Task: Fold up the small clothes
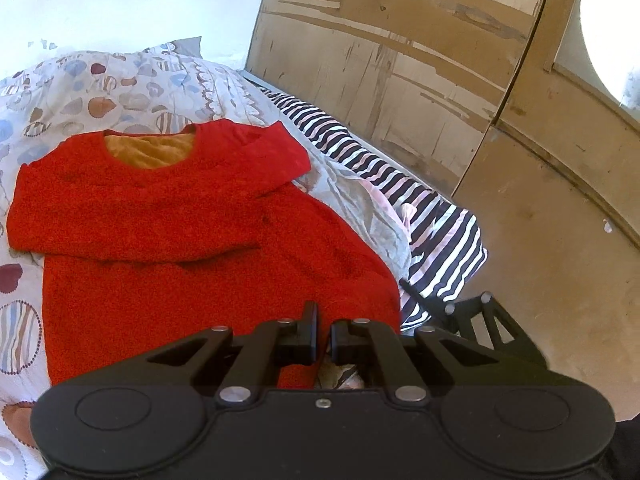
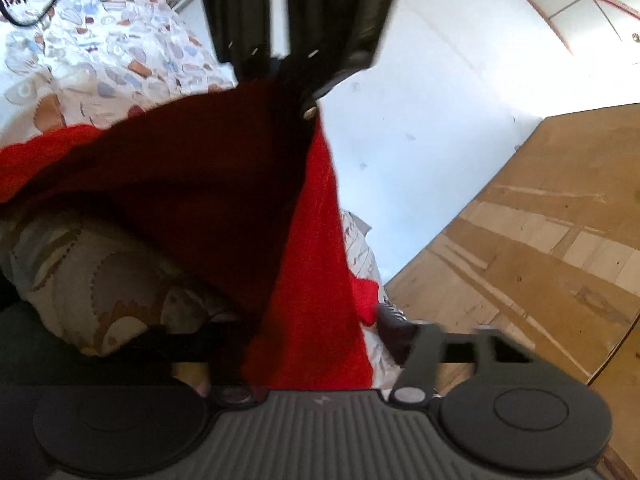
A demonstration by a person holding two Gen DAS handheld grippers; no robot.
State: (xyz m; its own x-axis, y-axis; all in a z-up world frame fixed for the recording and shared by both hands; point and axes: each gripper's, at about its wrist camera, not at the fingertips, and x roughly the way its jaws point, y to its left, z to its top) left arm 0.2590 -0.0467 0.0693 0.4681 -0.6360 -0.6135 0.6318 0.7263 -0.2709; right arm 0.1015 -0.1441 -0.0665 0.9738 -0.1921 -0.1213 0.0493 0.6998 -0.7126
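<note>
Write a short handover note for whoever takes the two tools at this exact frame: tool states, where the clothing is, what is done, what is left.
Left tool: fingers nearly together over the bottom hem of the red sweater, apparently pinching it; the contact itself is hidden.
Right tool: hem cloth runs into it, fingertips hidden, so grip unconfirmed.
Sweater: lies on the patterned bedsheet, neck away from the left tool, beside a striped cloth at the bed edge.
Done: both sleeves are folded across the chest.
Left: bring the lifted bottom hem up toward the neck, then flatten.
</note>
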